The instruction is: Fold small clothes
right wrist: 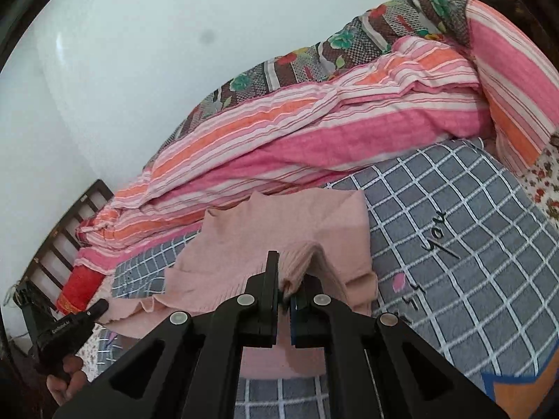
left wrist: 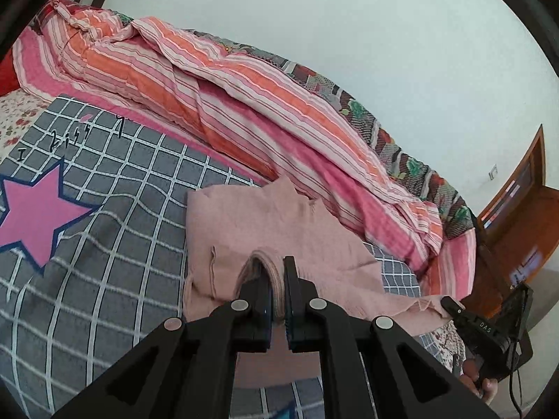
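A: Both grippers were clamped on the pink sweater (left wrist: 244, 223), lifted over the checked blanket (left wrist: 115, 188): left gripper (left wrist: 277, 279), right gripper (right wrist: 286, 279).

B: Only the left view showed the blanket's pink star (left wrist: 31, 206); the right showed a red roll (right wrist: 78, 288) beside it.

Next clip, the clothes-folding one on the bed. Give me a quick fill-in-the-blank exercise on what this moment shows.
1. Both grippers are shut on a ____-coloured garment.
2. The garment lies over a grey blanket marked with a white ____ pattern.
3. In the left wrist view, the shape printed on that blanket is a pink ____.
4. The bunched quilt behind the garment has a ____ pattern.

Missing words: pink; grid; star; striped
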`<state>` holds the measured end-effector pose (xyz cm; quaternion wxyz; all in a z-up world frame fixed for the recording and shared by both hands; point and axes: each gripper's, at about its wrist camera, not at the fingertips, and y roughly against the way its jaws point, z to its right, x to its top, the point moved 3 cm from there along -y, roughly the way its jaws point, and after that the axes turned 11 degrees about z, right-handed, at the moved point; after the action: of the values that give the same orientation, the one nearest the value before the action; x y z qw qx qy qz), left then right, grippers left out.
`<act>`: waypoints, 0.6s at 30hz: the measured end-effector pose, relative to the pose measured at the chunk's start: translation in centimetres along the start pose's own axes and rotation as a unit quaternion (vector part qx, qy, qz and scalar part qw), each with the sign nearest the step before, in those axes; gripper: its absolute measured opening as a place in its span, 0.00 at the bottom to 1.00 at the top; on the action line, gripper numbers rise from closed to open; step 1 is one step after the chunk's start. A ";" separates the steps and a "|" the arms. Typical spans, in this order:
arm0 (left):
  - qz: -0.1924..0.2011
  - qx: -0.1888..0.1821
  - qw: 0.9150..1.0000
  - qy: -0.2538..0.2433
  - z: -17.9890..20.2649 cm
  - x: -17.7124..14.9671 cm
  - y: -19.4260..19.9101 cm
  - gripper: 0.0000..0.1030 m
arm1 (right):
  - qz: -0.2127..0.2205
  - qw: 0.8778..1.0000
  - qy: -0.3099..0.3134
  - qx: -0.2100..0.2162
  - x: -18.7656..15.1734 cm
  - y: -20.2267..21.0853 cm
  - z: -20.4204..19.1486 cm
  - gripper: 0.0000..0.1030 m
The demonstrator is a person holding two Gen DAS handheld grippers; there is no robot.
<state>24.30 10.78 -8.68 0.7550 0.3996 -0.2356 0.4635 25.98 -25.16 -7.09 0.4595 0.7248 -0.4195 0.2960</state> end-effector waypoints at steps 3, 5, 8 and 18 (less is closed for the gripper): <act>-0.001 0.005 1.000 0.003 -0.3 0.6 -1.7 0.06 | -0.003 1.000 0.002 0.000 0.4 -1.7 -0.2 0.04; -0.002 0.009 1.000 0.002 -0.4 0.9 -2.9 0.06 | -0.005 1.000 -0.002 0.001 0.7 -3.0 -0.1 0.04; -0.007 0.017 1.000 0.005 -0.9 1.4 -5.1 0.06 | -0.006 1.000 -0.006 0.001 1.1 -5.1 0.1 0.04; -0.023 0.052 0.998 0.010 -3.2 2.3 -12.9 0.06 | -0.027 1.000 0.001 -0.005 1.6 -13.4 1.5 0.04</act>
<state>36.80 11.39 -13.78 0.7457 0.4392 -0.1944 0.4618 38.62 -24.03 -12.02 0.4711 0.7332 -0.4011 0.2822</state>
